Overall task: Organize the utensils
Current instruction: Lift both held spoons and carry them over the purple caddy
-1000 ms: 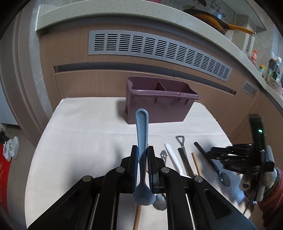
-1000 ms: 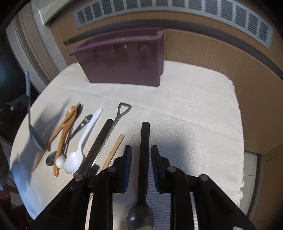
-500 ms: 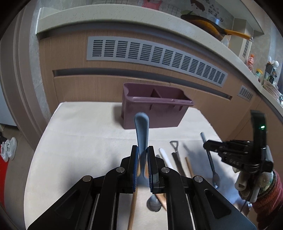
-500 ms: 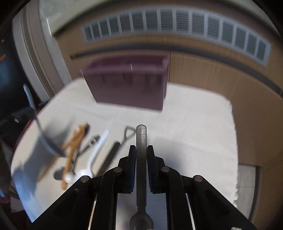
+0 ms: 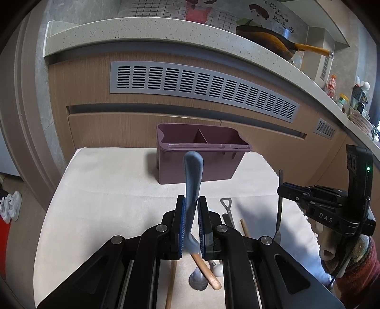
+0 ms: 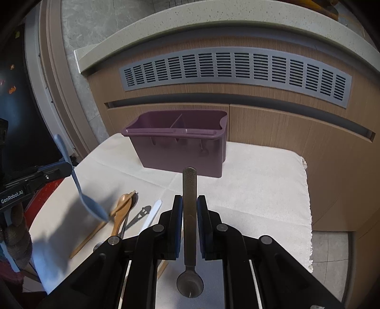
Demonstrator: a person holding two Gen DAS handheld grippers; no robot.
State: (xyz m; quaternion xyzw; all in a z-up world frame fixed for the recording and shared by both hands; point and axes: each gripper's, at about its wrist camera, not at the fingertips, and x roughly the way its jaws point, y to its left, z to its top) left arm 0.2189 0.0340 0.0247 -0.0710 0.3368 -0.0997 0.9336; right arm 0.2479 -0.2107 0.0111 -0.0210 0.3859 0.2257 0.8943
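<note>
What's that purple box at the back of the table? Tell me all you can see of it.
The purple box is a rectangular caddy, seemingly matte plastic, open at the top. A divider splits it into two compartments, and what shows of the inside looks empty. It has a flat lip along the rim, a scooped notch in one end wall and short ribs under the front lip. It stands upright on the white cloth near the cabinet. No tool touches it.

From my left wrist camera I can read "DAS" in pale capitals on the black body of the right gripper (image 5: 280, 190), off to the right of my own claw. From the right wrist camera, "GenRobot.AI" stands in white on the side of the left gripper (image 6: 70, 167), far to the left of that claw. On the wall poster (image 5: 273, 14) high beyond the left claw there are Chinese characters (too small for me to read).
</note>
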